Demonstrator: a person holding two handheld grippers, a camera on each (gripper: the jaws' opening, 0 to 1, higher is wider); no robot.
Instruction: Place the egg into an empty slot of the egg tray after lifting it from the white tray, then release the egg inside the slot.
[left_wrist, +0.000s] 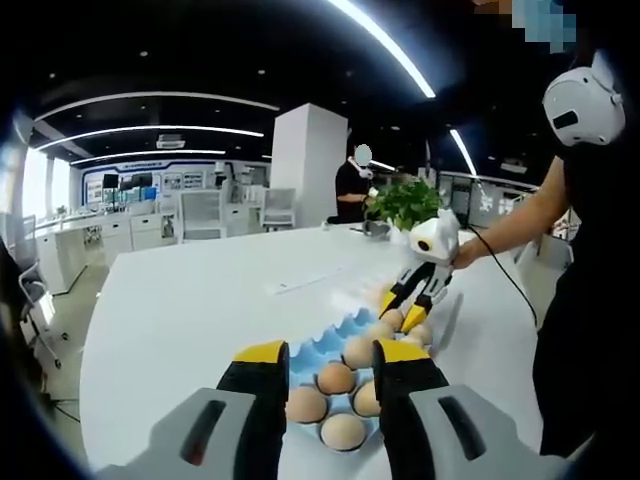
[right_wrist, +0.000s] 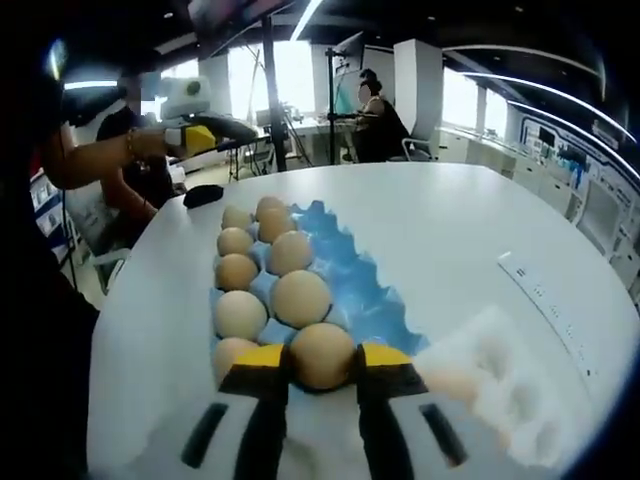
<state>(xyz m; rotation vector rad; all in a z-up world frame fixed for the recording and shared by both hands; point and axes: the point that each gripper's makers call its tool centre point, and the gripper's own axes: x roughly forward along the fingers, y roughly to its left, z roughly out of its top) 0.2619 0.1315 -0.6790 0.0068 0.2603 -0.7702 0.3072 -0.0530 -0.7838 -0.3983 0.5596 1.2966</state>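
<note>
We find the blue egg tray (right_wrist: 345, 270) flat on the white table (right_wrist: 450, 220), with eggs filling its near-side rows and the far-side slots bare, so space remains for one more. The white tray (right_wrist: 500, 385) lies just beside it. The right tool (right_wrist: 322, 372) holds an egg (right_wrist: 322, 355) between its yellow tips, jaws closed to the egg's width, low at the tray's near edge; we judge the egg is being carried or set, not yet released. The left tool (left_wrist: 331, 362) hovers above the tray, jaws parted, holding nothing.
</note>
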